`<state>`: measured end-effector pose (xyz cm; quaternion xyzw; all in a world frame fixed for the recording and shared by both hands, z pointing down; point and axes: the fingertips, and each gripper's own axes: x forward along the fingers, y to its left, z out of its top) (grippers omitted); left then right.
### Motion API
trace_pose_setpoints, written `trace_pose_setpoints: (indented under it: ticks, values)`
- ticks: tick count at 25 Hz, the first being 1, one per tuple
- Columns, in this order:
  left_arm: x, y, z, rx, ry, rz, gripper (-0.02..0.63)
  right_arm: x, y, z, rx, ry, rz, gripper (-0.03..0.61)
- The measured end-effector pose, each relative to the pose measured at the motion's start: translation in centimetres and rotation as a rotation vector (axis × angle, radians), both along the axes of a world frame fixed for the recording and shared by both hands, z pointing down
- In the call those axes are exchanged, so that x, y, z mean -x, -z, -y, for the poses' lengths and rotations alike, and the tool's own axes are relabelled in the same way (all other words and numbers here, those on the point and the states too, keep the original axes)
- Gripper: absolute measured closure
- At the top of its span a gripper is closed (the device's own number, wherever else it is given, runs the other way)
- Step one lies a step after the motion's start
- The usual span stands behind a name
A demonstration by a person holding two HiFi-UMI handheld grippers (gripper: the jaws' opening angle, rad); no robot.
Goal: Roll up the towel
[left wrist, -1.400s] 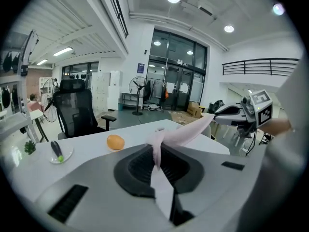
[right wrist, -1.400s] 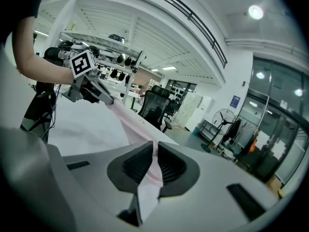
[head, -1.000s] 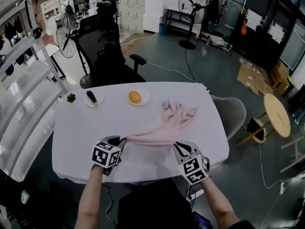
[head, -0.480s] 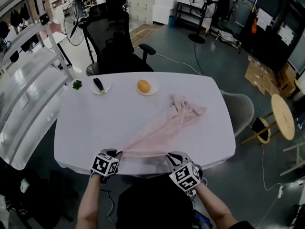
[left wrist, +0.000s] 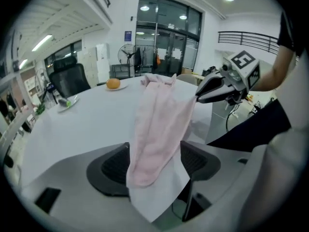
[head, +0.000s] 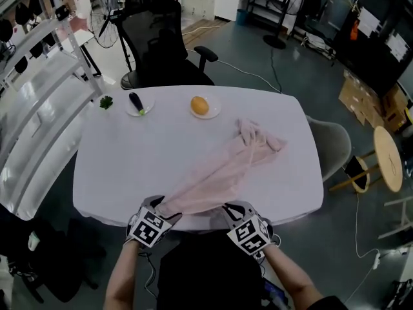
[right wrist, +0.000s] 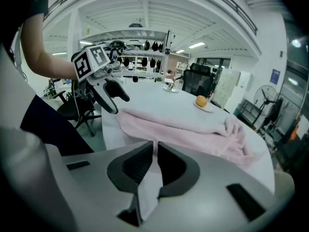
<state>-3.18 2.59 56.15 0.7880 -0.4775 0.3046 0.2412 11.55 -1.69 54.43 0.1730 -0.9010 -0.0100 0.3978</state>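
Two corners at the bench (head: pixel 122 166) edge: the right claw (head: pixel 228 207) pinches the towel (head: pixel 226 166), likely to keep it stretched; the left claw (head: pixel 158 206), jaws just opened, straddles it loosely.

Soft, matt cloth towel (head: pixel 219 173) on smooth white tablecloth (head: pixel 129 154).

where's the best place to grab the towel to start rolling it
Grip the towel at its free near-left end, coming from the near edge of the table: it lies stretched away from there, and the right gripper pinches the other near end.
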Motion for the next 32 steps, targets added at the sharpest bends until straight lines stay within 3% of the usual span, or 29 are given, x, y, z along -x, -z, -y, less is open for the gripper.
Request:
trace_pose_setpoints:
  ticks: [5, 9, 10, 13, 15, 18, 21, 28, 32]
  values:
    - [-6.9, 3.1, 1.2, -0.114, -0.218, -0.022, 0.264, 1.6, 1.8, 0.1, -0.027, 0.053, 0.024, 0.535]
    - [-11.2, 3.5, 3.3, -0.189, -0.327, 0.053, 0.272, 2.9, 3.1, 0.0, -0.035, 0.103, 0.046, 0.534]
    - [-11.5, 3.5, 4.0, -0.213, -0.329, 0.086, 0.319, 3.1, 3.4, 0.0, -0.033, 0.112, 0.051, 0.534]
    - [-11.5, 3.9, 5.8, -0.263, -0.279, 0.134, 0.549, 3.1, 4.0, 0.2, -0.022, 0.141, 0.056, 0.529]
    - [-11.0, 4.3, 6.5, -0.263, -0.240, 0.122, 0.583, 2.7, 4.6, 0.8, -0.024, 0.156, 0.063, 0.512]
    - [-9.1, 5.1, 7.5, -0.261, -0.159, 0.096, 0.588, 1.5, 6.1, 2.9, 0.008, 0.140, 0.116, 0.412]
    - [-6.7, 6.7, 8.4, -0.276, -0.053, 0.045, 0.588, -1.4, 7.2, 7.7, 0.035, 0.023, 0.162, 0.362]
    - [-0.1, 10.1, 10.4, -0.317, 0.173, -0.008, 0.588, -13.1, 5.1, 23.9, 0.074, -0.526, 0.182, 0.316]
    - [2.7, 10.9, 11.1, -0.310, 0.265, -0.021, 0.588, -17.2, 2.5, 29.5, 0.140, -0.739, 0.156, 0.310]
